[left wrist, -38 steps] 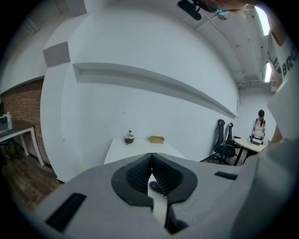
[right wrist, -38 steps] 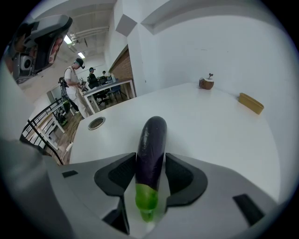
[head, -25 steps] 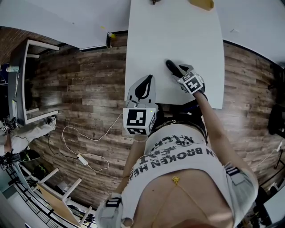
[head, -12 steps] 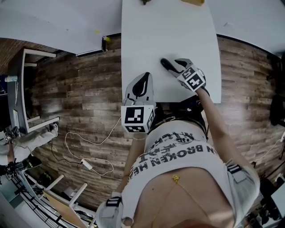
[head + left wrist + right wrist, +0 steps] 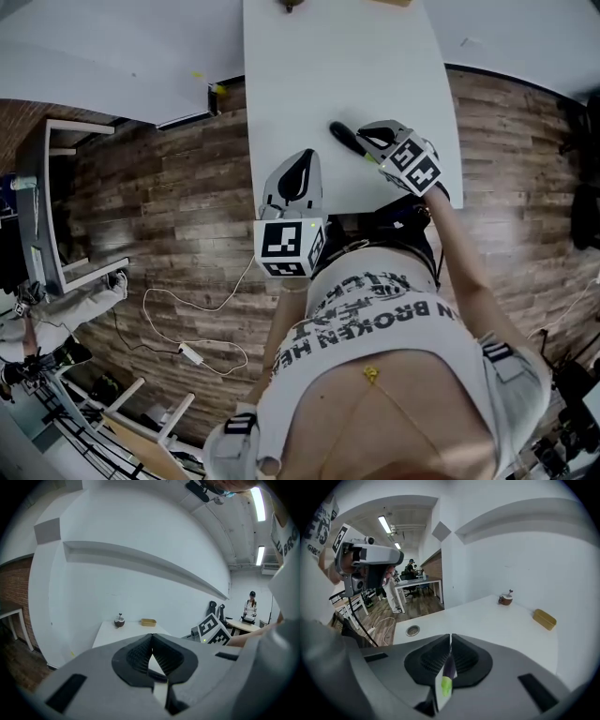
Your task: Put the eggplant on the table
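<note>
Closing over the surface point(image 5: 319, 75), my right hand-held gripper point(image 5: 450, 639) has nothing pinched. Its jaws are coming together with the tips all but met. The purple-and-green sliver in the slot behind them reads to me as the eggplant point(image 5: 343, 137) lying below, not a thing caught in the pads.

In the head view the eggplant lies flat on the surface toward the near right corner, just beyond that gripper's tips. That is where the task wants it, so I judge the placing done. The gripper is held off it so as not to nudge it.

My left hand-held gripper point(image 5: 151, 639) is clenched on nothing. It hangs over the near edge, left of the eggplant and out of the way, since 1 gripper is enough here. A tray point(image 5: 545, 618) sits at the far edge, well apart from all this.
</note>
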